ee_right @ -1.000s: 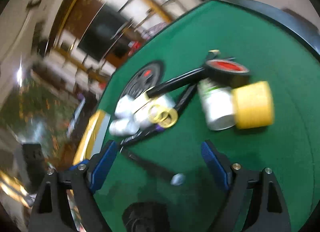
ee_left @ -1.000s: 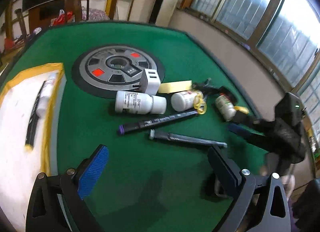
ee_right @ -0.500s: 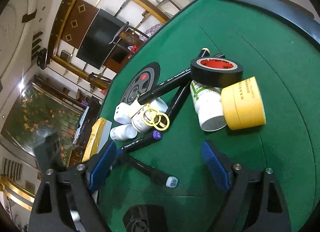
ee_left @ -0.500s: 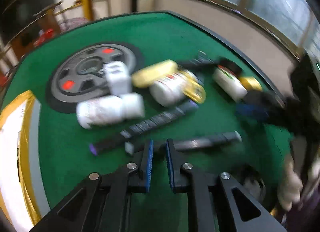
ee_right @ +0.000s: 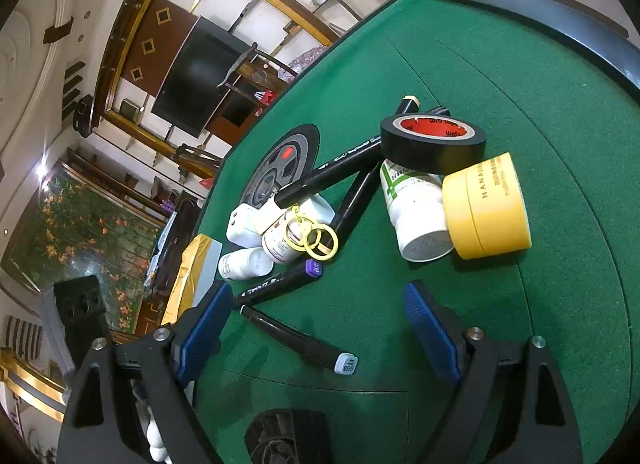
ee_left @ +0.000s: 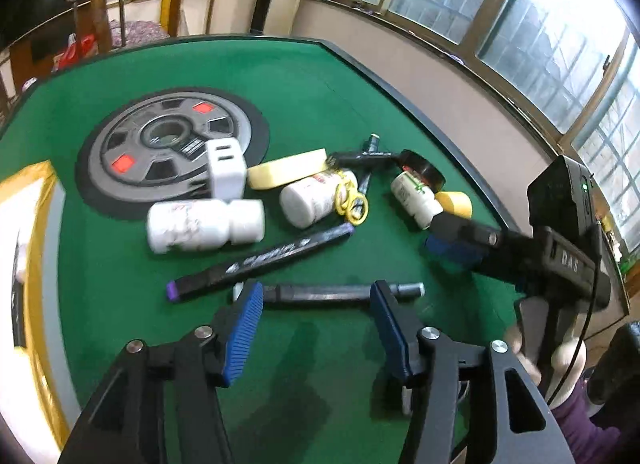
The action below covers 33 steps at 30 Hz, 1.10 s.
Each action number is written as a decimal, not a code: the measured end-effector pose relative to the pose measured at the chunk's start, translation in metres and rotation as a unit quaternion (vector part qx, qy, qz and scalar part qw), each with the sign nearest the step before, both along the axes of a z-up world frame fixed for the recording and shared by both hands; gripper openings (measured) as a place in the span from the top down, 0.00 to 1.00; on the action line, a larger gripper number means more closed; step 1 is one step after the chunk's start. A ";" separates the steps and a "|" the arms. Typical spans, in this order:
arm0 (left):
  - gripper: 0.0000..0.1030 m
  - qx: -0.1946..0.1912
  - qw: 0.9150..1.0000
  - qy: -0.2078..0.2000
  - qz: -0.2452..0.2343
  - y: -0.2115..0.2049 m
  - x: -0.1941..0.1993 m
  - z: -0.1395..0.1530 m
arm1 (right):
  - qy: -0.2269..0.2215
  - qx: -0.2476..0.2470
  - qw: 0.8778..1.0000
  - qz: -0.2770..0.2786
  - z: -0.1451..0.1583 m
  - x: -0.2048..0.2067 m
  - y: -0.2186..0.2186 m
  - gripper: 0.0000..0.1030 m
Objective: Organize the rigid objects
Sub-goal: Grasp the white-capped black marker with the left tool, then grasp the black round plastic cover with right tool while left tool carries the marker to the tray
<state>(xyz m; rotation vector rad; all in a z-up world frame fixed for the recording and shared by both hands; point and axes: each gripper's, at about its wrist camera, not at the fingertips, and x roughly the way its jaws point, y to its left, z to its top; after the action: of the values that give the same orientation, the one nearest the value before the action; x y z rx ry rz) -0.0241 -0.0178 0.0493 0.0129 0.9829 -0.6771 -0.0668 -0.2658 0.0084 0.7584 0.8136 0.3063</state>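
My left gripper [ee_left: 316, 318] hangs low over the green table, and its jaws are opening. A black marker with a grey cap [ee_left: 340, 291] lies crosswise just past its blue pads [ee_left: 242, 330], untouched. The same marker [ee_right: 298, 338] lies between the wide-open fingers of my right gripper [ee_right: 318, 330], which also touches nothing. Behind it lie a purple-capped marker [ee_left: 260, 260], white bottles [ee_left: 204, 226], a white charger [ee_left: 226, 168], yellow rings [ee_right: 316, 238], a black tape roll [ee_right: 432, 144] and a yellow tape roll [ee_right: 488, 208].
A white tray with a yellow rim [ee_left: 44, 224] lies at the table's left side. A grey wheel-shaped disc [ee_left: 168, 140] sits in the table's middle. The dark table edge [ee_left: 400, 104] runs along the right, below the windows. A hand [ee_left: 560, 360] grips the right tool.
The left gripper went from wide open to shut with nothing in it, and now stands partly open again, closer to the grey-capped marker. The right gripper has kept still.
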 end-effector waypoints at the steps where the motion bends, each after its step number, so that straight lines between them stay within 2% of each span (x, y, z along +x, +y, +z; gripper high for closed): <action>1: 0.43 0.007 1.000 -0.004 -0.018 -0.011 0.001 0.000 | 0.000 -0.001 1.000 0.000 0.000 0.000 0.000 0.16; 4: 0.43 0.023 0.997 0.009 -0.077 -0.042 0.006 -0.002 | 0.002 -0.004 1.000 0.000 -0.002 0.003 0.003 0.16; 7: 0.43 0.067 0.992 0.014 -0.109 -0.064 0.012 -0.018 | 0.002 -0.003 1.000 0.001 -0.003 0.003 0.002 0.16; 8: 0.38 0.080 0.989 0.018 -0.119 -0.068 0.012 -0.024 | 0.002 -0.003 1.000 0.001 -0.003 0.003 0.002 0.16; 10: 0.38 0.091 0.986 0.016 -0.142 -0.068 0.007 -0.027 | 0.001 -0.002 1.000 0.001 -0.002 0.003 0.002 0.16; 12: 0.41 0.127 0.979 0.002 -0.158 -0.068 -0.005 -0.027 | 0.001 -0.002 1.000 0.001 -0.002 0.002 0.001 0.16; 14: 0.52 0.144 0.974 -0.004 -0.178 -0.064 -0.020 -0.024 | 0.001 -0.003 1.000 0.001 -0.002 0.002 0.001 0.16; 18: 0.53 0.150 0.973 0.000 -0.178 -0.057 -0.036 -0.022 | 0.001 -0.001 1.000 0.001 -0.001 0.002 0.001 0.16; 22: 0.54 0.162 0.971 -0.028 -0.173 -0.063 -0.045 -0.020 | 0.000 0.000 1.000 0.000 0.000 0.003 0.001 0.16; 24: 0.60 0.157 0.972 -0.034 -0.169 -0.066 -0.050 -0.019 | 0.000 0.000 1.000 0.000 0.000 0.003 0.002 0.16; 26: 0.79 0.152 0.974 -0.040 -0.162 -0.072 -0.058 -0.020 | 0.001 -0.003 1.000 -0.001 0.000 0.003 0.002 0.16; 28: 0.86 0.145 0.977 -0.043 -0.150 -0.069 -0.068 -0.019 | 0.002 -0.005 1.000 -0.001 -0.001 0.004 0.001 0.16; 30: 0.87 0.124 0.982 -0.034 -0.134 -0.065 -0.076 -0.020 | 0.003 -0.008 1.000 0.000 -0.001 0.004 0.002 0.16; 33: 0.87 0.072 0.993 -0.027 -0.093 -0.033 -0.081 -0.010 | 0.004 -0.013 1.000 -0.001 0.000 0.004 0.002 0.16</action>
<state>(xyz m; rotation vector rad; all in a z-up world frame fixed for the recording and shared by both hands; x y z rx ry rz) -0.1051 -0.0508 0.0394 0.2517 0.9836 -0.7712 -0.0627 -0.2633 0.0080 0.7356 0.8231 0.2911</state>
